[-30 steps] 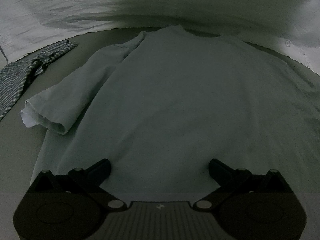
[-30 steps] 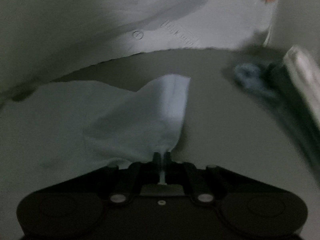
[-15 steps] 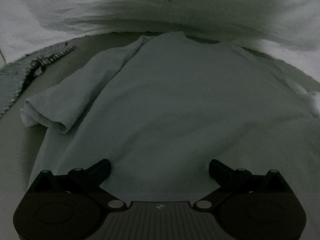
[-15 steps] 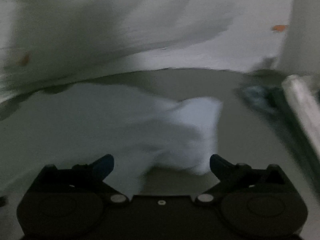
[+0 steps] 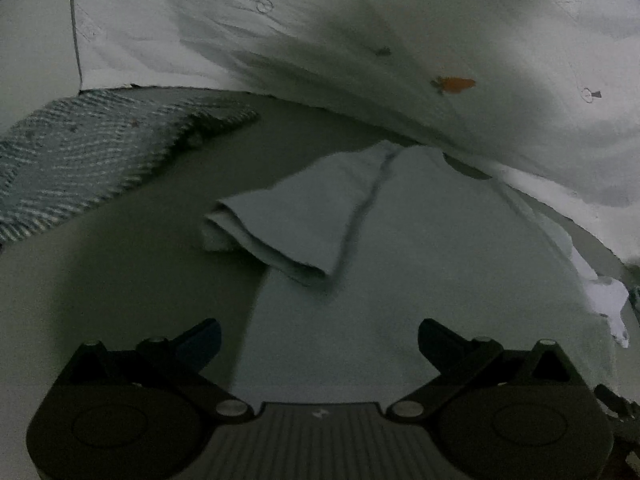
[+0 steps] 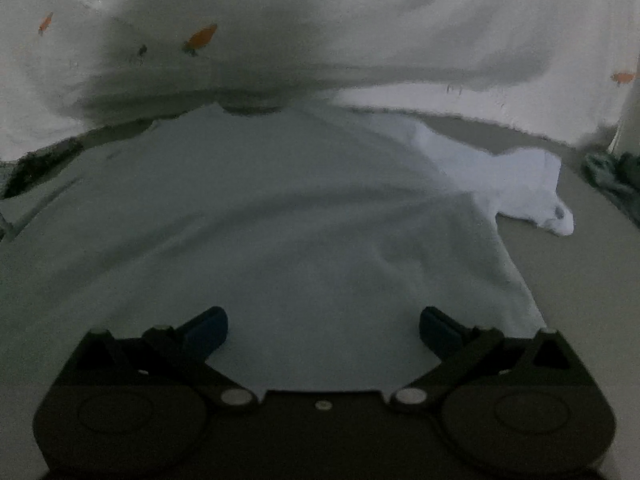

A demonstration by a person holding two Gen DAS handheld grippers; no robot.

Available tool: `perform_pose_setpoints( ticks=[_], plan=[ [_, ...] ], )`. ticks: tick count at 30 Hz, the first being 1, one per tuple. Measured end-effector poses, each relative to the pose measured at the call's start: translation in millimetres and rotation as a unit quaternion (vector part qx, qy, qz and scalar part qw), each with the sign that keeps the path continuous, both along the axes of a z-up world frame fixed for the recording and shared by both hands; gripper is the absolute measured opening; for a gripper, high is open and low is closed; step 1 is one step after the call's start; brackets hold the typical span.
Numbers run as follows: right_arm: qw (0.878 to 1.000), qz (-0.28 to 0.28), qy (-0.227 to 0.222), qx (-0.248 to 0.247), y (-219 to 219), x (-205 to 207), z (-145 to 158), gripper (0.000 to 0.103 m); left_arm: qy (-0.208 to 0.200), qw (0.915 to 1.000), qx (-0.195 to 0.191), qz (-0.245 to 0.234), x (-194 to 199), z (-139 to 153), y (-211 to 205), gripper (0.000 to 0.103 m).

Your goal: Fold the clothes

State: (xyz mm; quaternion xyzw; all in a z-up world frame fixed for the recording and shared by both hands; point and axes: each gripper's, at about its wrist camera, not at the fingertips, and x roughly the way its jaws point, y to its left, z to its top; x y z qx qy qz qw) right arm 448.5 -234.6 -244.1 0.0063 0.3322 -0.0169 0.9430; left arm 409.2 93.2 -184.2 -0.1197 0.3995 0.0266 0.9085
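A pale T-shirt lies spread flat on the grey surface, neck toward the far side. Its left sleeve is folded in over the shoulder seam. In the right wrist view the same T-shirt fills the middle and its right sleeve lies out flat to the right. My left gripper hangs open above the shirt's left side edge, holding nothing. My right gripper is open above the shirt's lower body with nothing between its fingers.
A white sheet with small orange prints bunches along the far side. A grey herringbone garment lies at the left. Dark crumpled cloth sits at the far right. Bare grey surface shows left of the shirt.
The right gripper let go of the right sleeve, opened wide and swung left over the shirt's body. The left gripper moved left toward the shirt's left edge, staying open.
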Motion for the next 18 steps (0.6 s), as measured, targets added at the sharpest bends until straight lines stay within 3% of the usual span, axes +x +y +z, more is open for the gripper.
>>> perform_pose_setpoints(
  ticks=[8, 10, 14, 17, 18],
  plan=[
    [1.0, -0.011, -0.001, -0.002, 9, -1, 4, 0.103, -0.056, 0.9919, 0.045, -0.105, 31, -2, 11, 0.098],
    [1.0, -0.011, -0.001, -0.002, 8, -1, 3, 0.103, -0.051, 0.9874, 0.05, -0.142, 47, -7, 7, 0.088],
    [1.0, -0.012, -0.001, -0.001, 9, -4, 4, 0.103, -0.03, 0.9778, 0.076, -0.193, 76, -25, 1, 0.078],
    [1.0, -0.014, -0.001, -0.001, 10, -4, 3, 0.103, -0.005, 0.9791, 0.068, -0.191, 92, -39, 9, 0.056],
    [1.0, -0.015, -0.001, -0.002, 11, -3, 3, 0.103, -0.001, 0.9804, 0.065, -0.186, 95, -42, 13, 0.043]
  ],
)
